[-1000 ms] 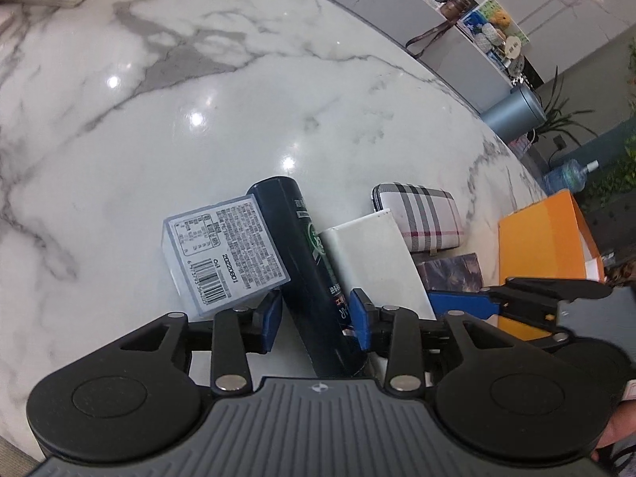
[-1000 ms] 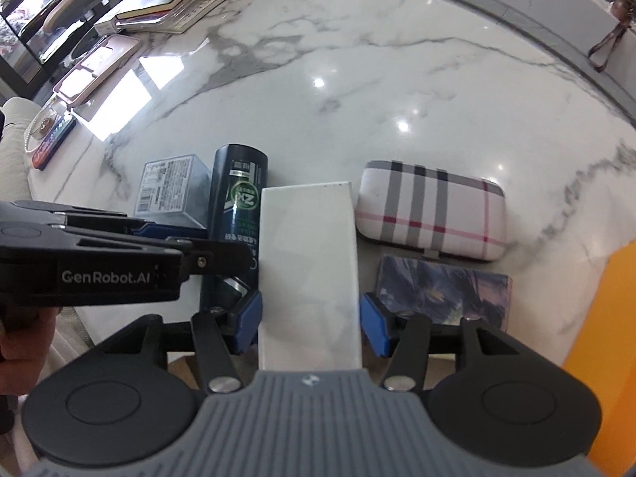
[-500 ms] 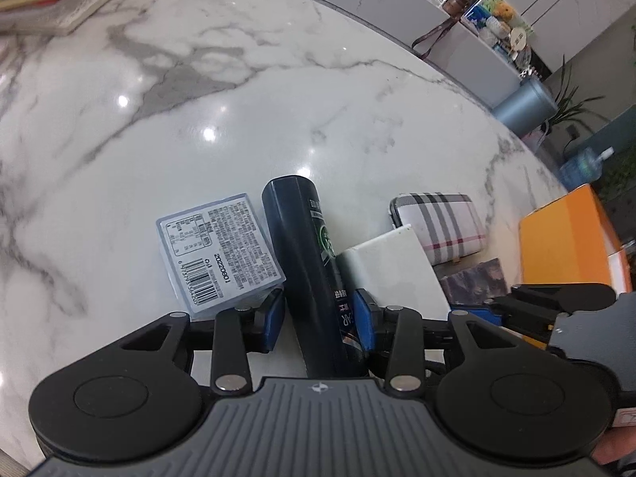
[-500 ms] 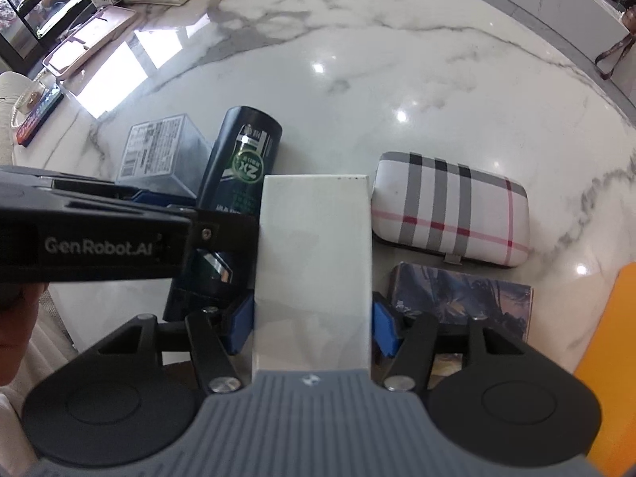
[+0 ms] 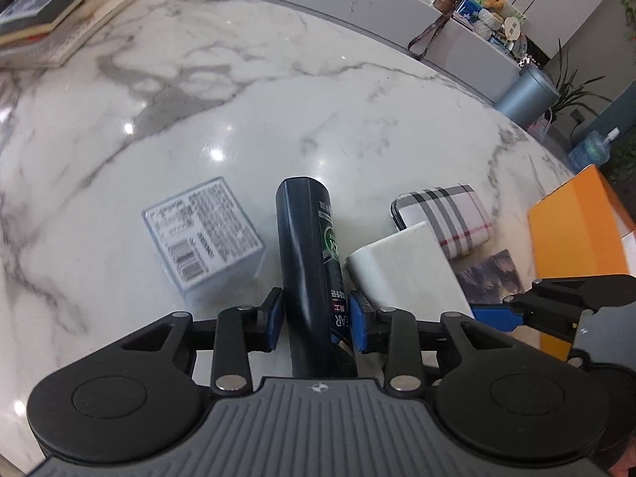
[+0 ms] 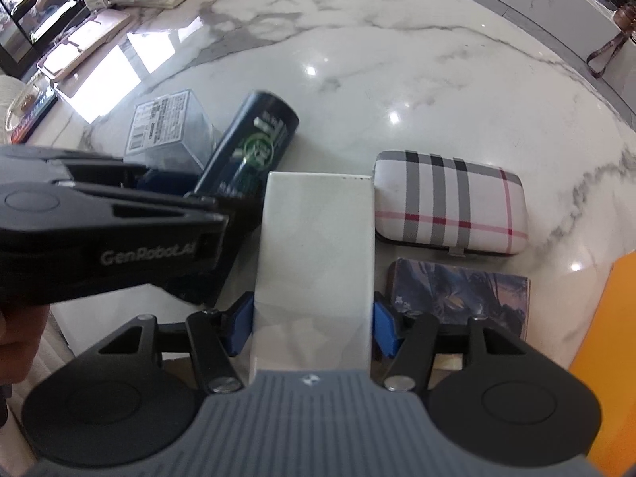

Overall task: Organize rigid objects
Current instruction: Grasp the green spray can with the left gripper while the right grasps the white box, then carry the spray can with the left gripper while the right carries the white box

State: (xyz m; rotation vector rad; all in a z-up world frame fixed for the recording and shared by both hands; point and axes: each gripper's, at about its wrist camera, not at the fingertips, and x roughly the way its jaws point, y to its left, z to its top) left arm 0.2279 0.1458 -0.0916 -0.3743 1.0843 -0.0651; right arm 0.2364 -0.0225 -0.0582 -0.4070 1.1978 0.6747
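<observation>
My left gripper (image 5: 316, 320) is shut on a dark blue bottle (image 5: 308, 250) with a green logo and holds it tilted up off the marble table (image 5: 278, 99); the bottle also shows in the right wrist view (image 6: 250, 151). My right gripper (image 6: 312, 326) is shut on a white box (image 6: 316, 254), lifted, to the right of the bottle; the box also shows in the left wrist view (image 5: 405, 270). A clear labelled box (image 5: 202, 234) lies left of the bottle. A plaid case (image 6: 449, 202) and a dark picture card (image 6: 461, 294) lie to the right.
An orange box (image 5: 576, 234) stands at the right table edge. Stacked books (image 5: 51, 20) lie at the far left. Pink trays (image 6: 83, 39) sit beyond the table's left edge. A grey bin (image 5: 524, 95) and plants stand behind the table.
Both grippers have closed and lifted: the bottle's far end has risen and tilted in the left gripper, and the white box has risen in the right one. Both views have pulled back slightly.
</observation>
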